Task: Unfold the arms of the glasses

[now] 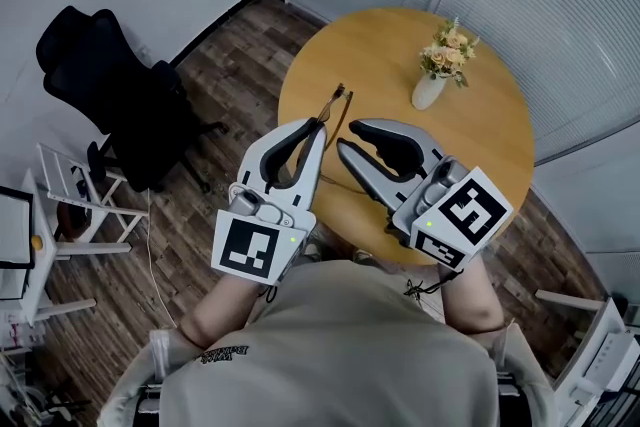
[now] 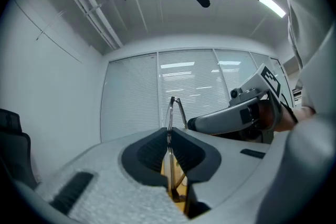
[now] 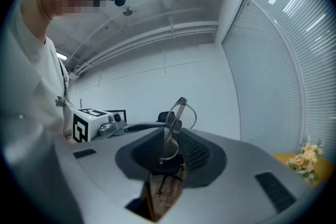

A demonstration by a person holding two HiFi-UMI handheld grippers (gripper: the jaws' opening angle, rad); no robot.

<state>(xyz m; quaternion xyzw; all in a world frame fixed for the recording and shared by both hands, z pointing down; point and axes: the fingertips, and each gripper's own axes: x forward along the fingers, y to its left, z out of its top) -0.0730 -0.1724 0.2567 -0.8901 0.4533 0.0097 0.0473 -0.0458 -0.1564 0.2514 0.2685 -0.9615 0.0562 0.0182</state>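
Note:
Thin-rimmed glasses (image 1: 341, 103) hang in the air over the near left edge of the round wooden table (image 1: 480, 145). My left gripper (image 1: 317, 123) is shut on them; in the left gripper view the frame (image 2: 171, 113) stands edge-on, pinched between the dark pads. My right gripper (image 1: 345, 136) comes in from the right, its tips a little apart beside the glasses. The right gripper view shows the rims (image 3: 176, 118) between its pads (image 3: 197, 152); I cannot see them press. Both grippers point level.
A white vase of flowers (image 1: 435, 80) stands at the table's far side. A black office chair (image 1: 120, 85) and a white rack (image 1: 70, 195) are on the wooden floor to the left. Window blinds (image 1: 560, 5) run behind the table.

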